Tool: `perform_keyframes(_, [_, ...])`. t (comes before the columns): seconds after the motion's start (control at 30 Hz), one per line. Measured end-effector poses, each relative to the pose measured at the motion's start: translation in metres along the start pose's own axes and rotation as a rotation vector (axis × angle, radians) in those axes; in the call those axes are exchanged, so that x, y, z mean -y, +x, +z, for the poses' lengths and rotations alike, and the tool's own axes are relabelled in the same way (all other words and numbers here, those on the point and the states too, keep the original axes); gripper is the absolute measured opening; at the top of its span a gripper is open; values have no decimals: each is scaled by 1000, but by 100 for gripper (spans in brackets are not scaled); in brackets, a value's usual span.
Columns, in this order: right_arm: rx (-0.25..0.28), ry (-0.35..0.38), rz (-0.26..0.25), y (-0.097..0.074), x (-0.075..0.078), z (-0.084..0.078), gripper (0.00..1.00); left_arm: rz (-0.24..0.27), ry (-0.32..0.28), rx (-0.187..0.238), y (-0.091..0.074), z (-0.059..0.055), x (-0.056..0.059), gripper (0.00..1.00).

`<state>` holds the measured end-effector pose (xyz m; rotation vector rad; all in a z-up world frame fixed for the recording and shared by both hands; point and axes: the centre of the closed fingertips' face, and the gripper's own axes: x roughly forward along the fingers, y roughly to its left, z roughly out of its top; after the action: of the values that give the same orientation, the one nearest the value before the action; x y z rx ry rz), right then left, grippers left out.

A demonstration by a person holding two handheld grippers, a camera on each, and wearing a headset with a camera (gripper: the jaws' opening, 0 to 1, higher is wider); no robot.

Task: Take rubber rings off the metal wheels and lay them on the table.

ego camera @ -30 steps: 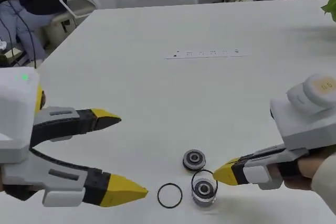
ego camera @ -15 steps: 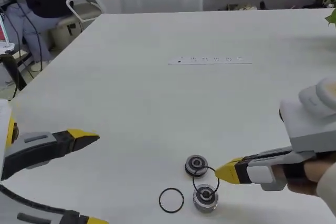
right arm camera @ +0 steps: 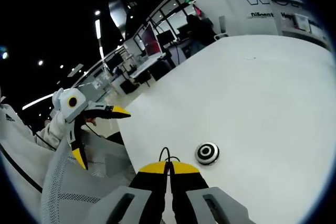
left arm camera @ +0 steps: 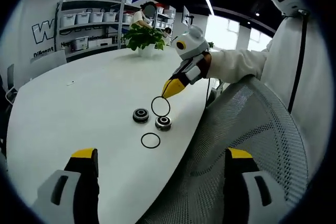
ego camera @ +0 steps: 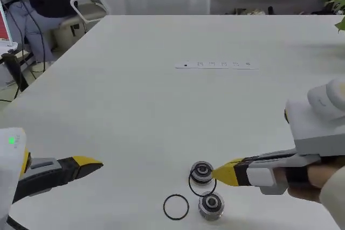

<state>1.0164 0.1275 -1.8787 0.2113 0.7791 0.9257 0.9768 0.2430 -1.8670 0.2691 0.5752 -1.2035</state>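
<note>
The right tongs (ego camera: 218, 173) are clenched on a rubber ring (left arm camera: 152, 107), held lifted just over the far metal wheel (ego camera: 202, 171), judged freed and ready for laying down. A second ring (ego camera: 176, 207) is already laid flat beside the near wheel (ego camera: 211, 204). The left tongs (left arm camera: 160, 154) are held released, well aside, out of the way. Bare tabletop (ego camera: 161, 95) is offered beyond the wheels; the near edge is close.

1. This is an open-plan office with a workroom side: a long white table (ego camera: 161, 95) has office chairs (ego camera: 89, 9) around it.
2. Shelves (left arm camera: 86, 24) of storage bins (left arm camera: 79, 19) stand against a wall (left arm camera: 44, 32) with big lettering.
3. A monitor (right arm camera: 149, 39) stands on a desk beyond, and a potted plant (left arm camera: 143, 38) sits at the table's far end.
</note>
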Motion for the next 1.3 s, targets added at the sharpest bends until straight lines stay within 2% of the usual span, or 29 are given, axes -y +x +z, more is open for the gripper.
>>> perform_keyframes(0.17, [12,-17,6,4,-7,5,0,-9,-6,4,1,0,1,98])
perform_keyframes(0.33, [54,-26,29,16,-15,11,0,-14,-5,5,1,-1,1,96])
perform_keyframes(0.4, [36,-12,49,23,-19,6,0,-14,-8,6,1,-1,0,95])
perform_keyframes(0.5, [20,-13,41,29,-18,1,0,-8,-8,11,1,-1,-1,95])
perform_keyframes(0.67, [-40,-8,28,44,-11,-19,0,-1,-9,24,0,1,-3,91])
perform_keyframes(0.87, [-95,-82,30,56,-16,-32,0,4,-7,15,1,-1,-4,89])
perform_keyframes(1.03, [-129,-96,27,60,-14,-40,0,6,-9,14,1,-1,-4,88])
perform_keyframes(1.3, [-150,-113,13,62,-9,-44,0,7,-10,7,1,-2,-5,87])
